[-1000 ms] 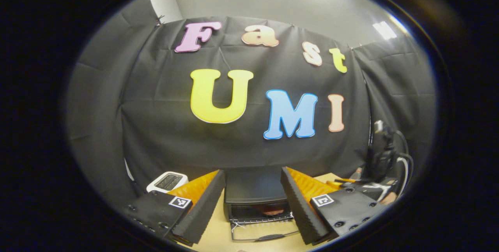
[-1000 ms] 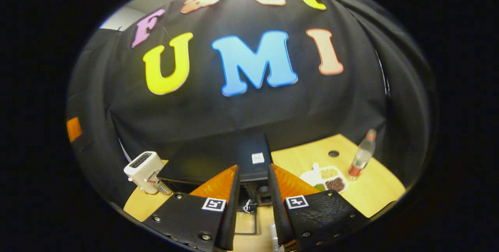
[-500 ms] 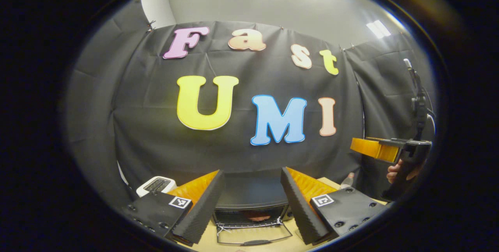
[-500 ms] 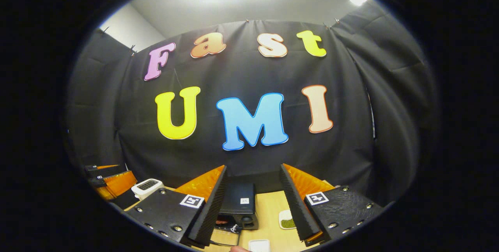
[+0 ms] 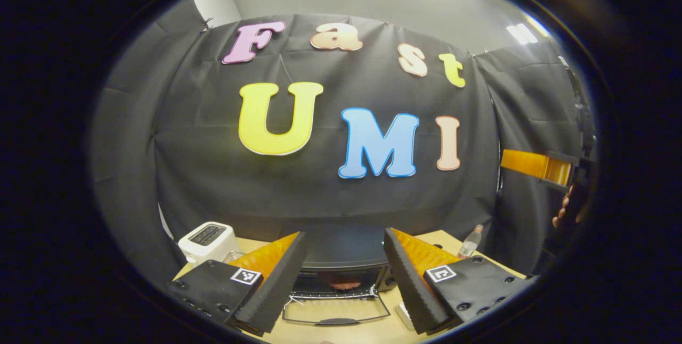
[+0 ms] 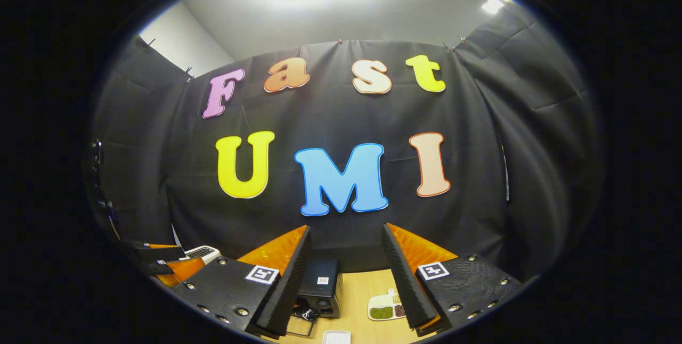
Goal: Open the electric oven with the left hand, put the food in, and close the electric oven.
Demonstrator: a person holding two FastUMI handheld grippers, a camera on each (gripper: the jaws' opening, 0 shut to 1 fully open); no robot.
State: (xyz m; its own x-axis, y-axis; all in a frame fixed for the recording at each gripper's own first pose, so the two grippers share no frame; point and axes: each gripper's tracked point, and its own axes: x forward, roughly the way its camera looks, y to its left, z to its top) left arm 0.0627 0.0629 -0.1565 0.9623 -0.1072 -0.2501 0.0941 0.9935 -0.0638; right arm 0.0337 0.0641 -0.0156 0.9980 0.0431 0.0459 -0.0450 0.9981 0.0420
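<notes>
The black electric oven (image 5: 341, 251) stands on the wooden table straight ahead in the left gripper view. Its glass door (image 5: 335, 313) lies folded down toward me. A reddish piece of food (image 5: 341, 281) rests on the rack inside. My left gripper (image 5: 344, 234) hangs open in front of the oven, holding nothing. The right gripper (image 5: 535, 164) floats high at the far right, held by a hand (image 5: 565, 211). In the right gripper view, the right gripper (image 6: 345, 227) is open and empty, well above the oven (image 6: 321, 286) and its lowered door (image 6: 298, 326).
A white toaster (image 5: 208, 236) sits left of the oven. A plastic bottle (image 5: 469, 246) stands at the back right. A white divided plate (image 6: 386, 310) with grains lies right of the oven. A small white dish (image 6: 335, 337) lies at the table's near edge.
The right gripper has lifted up and away from the oven and spread its fingers wide. The left gripper has drifted slightly back. The door stays down with the food inside.
</notes>
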